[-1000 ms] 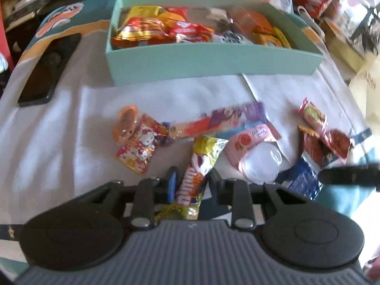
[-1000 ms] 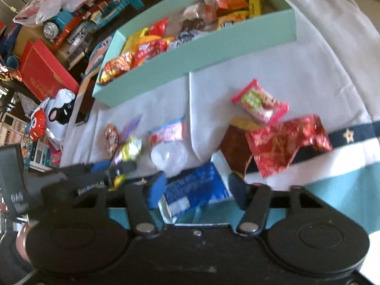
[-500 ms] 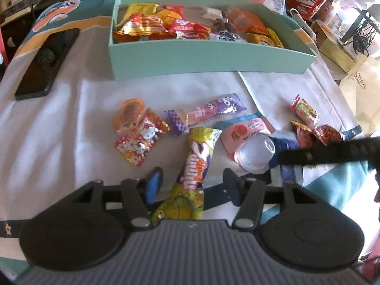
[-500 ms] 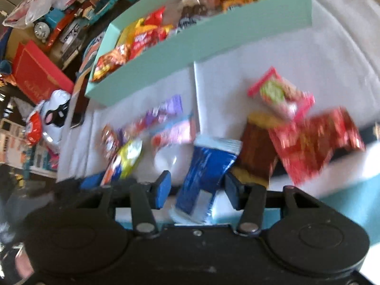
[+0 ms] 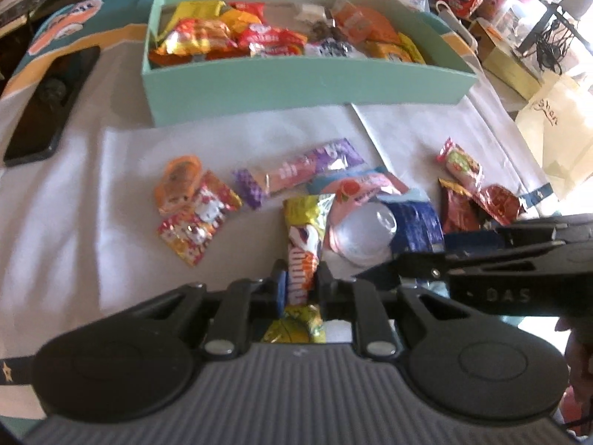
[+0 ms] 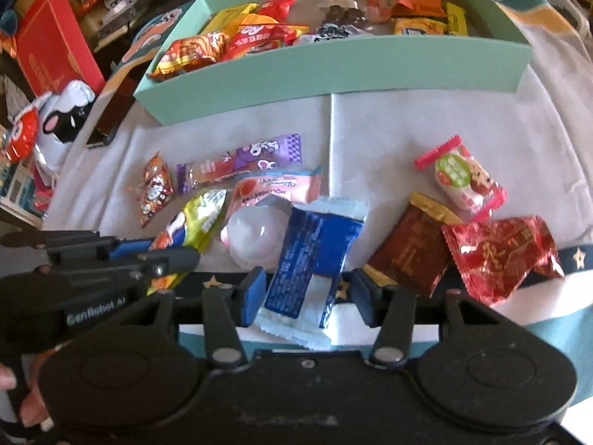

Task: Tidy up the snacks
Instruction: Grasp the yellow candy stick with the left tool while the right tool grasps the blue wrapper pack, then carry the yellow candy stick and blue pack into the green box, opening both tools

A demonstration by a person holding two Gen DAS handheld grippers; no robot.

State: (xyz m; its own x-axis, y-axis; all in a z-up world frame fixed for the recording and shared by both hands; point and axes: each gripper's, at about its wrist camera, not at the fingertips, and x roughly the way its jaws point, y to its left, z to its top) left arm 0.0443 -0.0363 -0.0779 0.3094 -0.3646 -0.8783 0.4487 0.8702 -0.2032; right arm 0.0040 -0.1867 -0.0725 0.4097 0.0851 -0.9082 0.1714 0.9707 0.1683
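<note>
On the far left of the left wrist view, a flat black phone lies on the white cloth, well apart from the scattered sweets. The right wrist view shows instead a red cardboard box and a black-and-white plush toy beyond the cloth's left edge.

The long mint-green cardboard box, packed with bright wrappers, stands at the back in both views. A strip of bare cloth lies between its front wall and the loose snacks.

Going rightward: an orange round candy touching a red-and-white cartoon-cat sachet, a long purple-and-pink stick pack, then a yellow foil tube packet. The left gripper is closing, its blue pads pressed on this packet's lower part.

Just beside it lies a pink-lidded clear jelly cup, then a blue-and-white plastic wrapper. The right gripper stands part open astride that wrapper's lower end; the pads appear clear of it.

Further right, the right wrist view shows plainly a dark brown foil sachet, a crinkled red foil packet and a pink-edged white candy bag, crowded together near the cloth's teal, star-striped front edge. Open cloth lies behind them.
</note>
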